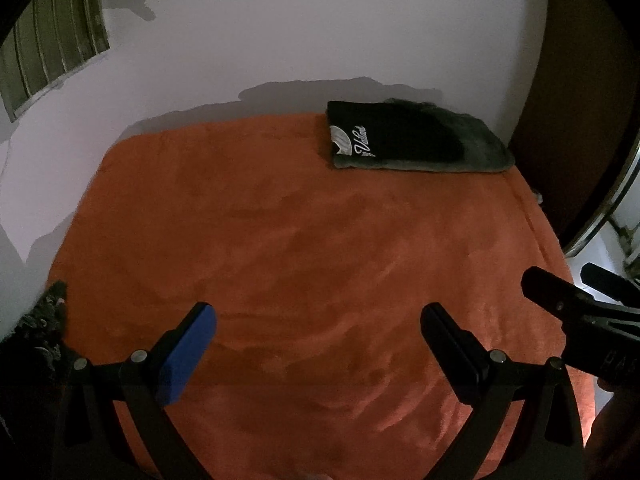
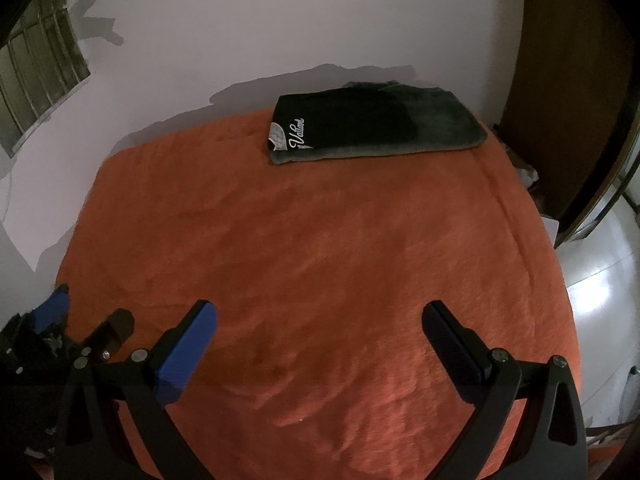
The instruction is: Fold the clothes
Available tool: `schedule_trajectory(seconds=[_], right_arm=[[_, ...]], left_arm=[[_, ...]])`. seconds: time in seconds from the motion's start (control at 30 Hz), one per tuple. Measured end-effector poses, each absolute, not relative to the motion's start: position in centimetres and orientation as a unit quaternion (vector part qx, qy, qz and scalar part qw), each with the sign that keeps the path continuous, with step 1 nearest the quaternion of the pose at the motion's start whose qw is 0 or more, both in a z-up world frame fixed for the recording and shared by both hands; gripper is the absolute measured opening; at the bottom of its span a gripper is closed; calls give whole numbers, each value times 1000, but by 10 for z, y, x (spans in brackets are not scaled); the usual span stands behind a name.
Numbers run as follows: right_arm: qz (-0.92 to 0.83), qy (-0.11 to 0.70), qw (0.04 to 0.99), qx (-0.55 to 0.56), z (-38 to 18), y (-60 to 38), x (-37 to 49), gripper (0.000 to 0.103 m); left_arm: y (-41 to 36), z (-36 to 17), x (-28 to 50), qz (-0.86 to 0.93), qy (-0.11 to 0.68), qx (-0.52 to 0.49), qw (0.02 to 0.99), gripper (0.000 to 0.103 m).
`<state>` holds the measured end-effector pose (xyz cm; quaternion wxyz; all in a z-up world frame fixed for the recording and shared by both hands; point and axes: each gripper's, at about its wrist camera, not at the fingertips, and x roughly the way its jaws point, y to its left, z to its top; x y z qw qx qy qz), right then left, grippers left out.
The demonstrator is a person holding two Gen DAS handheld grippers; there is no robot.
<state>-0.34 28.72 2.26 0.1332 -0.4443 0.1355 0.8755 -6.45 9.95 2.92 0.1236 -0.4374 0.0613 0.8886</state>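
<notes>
Both wrist cameras look forward and down along their own spread fingers over the orange blanket (image 1: 304, 240), facing the white wall (image 1: 320, 32). They sit side by side; both share the folded black shirt (image 2: 344, 120) at the far edge.

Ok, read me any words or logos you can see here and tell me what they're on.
"Valiant", roughly, in white script: on the black folded garment, beside a white emblem; the exact letters are uncertain.
"HAS", faint embossed letters, cut off at the frame edge: on the right gripper body.
Nothing else readable.
</notes>
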Motion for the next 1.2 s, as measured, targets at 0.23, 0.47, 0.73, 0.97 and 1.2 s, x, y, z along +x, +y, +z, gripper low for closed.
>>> schedule_trajectory(seconds=[0.23, 0.47, 0.73, 0.97, 1.2], right_arm=[[876, 131, 136, -444, 24, 285, -2, 103], [875, 134, 138, -445, 26, 289, -2, 103], [874, 141, 139, -444, 27, 297, 0, 103], [870, 150, 134, -450, 25, 301, -1, 103], [869, 151, 133, -451, 23, 303, 3, 103]], left_arm=[[105, 28, -63, 882, 63, -445, 139, 102], [111, 33, -58, 885, 66, -435, 151, 102], [111, 31, -60, 883, 62, -441, 150, 102], [110, 37, -54, 888, 65, -434, 138, 102], [105, 29, -58, 885, 60, -443, 128, 102]])
